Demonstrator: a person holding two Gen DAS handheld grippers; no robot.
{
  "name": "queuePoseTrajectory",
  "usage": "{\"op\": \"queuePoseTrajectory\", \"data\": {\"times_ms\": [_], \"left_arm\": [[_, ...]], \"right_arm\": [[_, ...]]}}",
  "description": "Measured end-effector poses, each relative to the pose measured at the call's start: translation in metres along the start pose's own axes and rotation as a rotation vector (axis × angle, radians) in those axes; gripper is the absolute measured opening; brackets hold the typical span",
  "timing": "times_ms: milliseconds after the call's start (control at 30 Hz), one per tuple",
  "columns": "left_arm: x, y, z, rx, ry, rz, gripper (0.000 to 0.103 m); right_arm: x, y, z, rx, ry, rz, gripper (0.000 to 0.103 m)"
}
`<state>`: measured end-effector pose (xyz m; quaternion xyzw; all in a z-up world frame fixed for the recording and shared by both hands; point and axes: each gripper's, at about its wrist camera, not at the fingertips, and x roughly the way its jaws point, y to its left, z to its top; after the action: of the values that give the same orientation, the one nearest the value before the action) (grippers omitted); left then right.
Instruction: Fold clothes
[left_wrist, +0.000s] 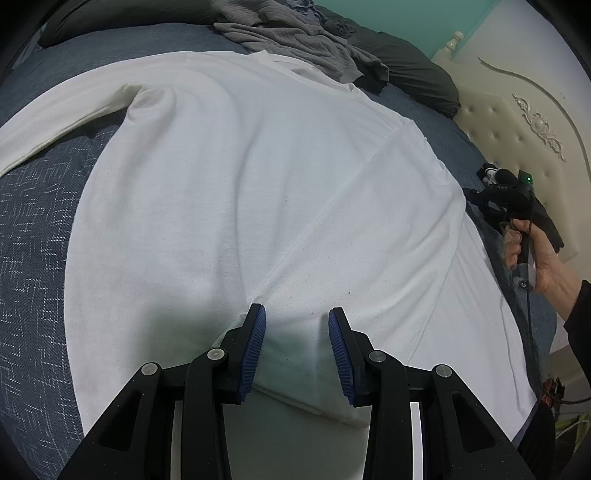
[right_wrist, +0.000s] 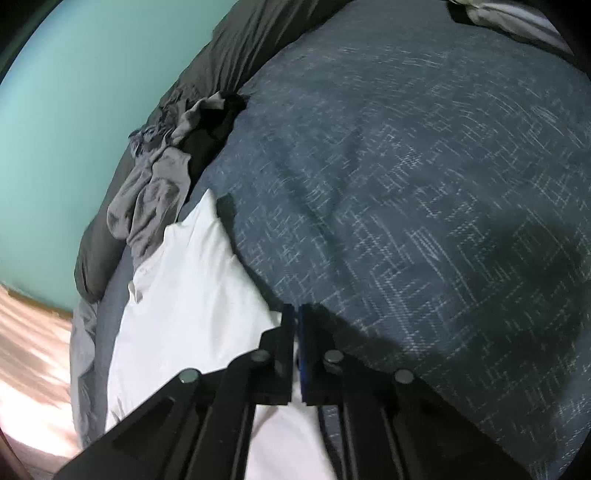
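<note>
A white shirt (left_wrist: 258, 192) is spread on the bed (left_wrist: 33, 221), its near hem straddled by the wide-open left gripper (left_wrist: 296, 314) while the right gripper (right_wrist: 296, 314) is clamped on its edge, a fold-over judged next.

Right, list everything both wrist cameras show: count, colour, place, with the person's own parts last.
white long-sleeved shirt: one, white, spread flat on the bed, one sleeve folded across the body.
bedspread: one, dark blue with a pale woven pattern, under the shirt.
grey garment: one, grey, crumpled at the far edge of the bed.
dark duvet: one, dark grey-green, bunched along the teal wall.
headboard: one, cream, tufted, with carved trim.
left hand-held gripper: one, black with blue pads, jaws open over the shirt hem.
right hand-held gripper: one, black, jaws shut on a shirt edge.
right hand: one, bare, gripping the handle.
</note>
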<state>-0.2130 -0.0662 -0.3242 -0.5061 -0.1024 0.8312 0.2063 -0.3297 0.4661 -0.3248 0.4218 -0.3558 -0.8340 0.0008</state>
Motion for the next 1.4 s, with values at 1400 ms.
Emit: {"op": "queuePoseTrajectory", "data": {"times_ms": [1400], "left_arm": [[-0.002,0.002,-0.004,-0.004,-0.004,-0.015,0.039]], "right_arm": [[0.117,0.125,0.101,-0.366,0.152,-0.154,0.035]]}}
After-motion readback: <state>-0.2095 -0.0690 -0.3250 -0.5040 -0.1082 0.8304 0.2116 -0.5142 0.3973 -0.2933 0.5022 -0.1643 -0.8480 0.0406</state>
